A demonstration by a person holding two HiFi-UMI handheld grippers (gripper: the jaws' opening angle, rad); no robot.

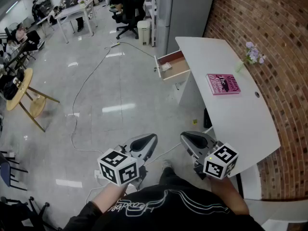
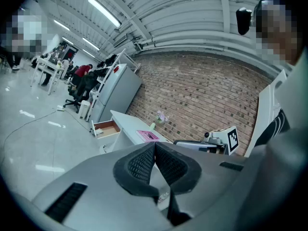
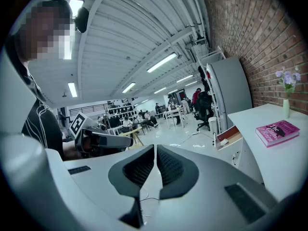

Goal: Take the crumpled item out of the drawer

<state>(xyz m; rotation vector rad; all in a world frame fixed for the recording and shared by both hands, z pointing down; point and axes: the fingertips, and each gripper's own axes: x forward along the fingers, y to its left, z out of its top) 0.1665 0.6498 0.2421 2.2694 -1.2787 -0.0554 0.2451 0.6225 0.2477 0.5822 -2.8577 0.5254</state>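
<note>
Guessing the crumpled item (image 1: 166,67) in the drawer (image 1: 180,69) is looking light, squishy, worth pinching a raised fold; left gripper (image 1: 153,137) and right gripper (image 1: 183,135) are hanging closed, empty.

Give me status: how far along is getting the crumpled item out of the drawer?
Done: the drawer is already open. In hand: nothing; the left hand-held gripper and right hand-held gripper are both shut and empty, close to the person, well short of the desk. Left: the crumpled white item lies in the drawer; approach, grasp, lift out.
</note>
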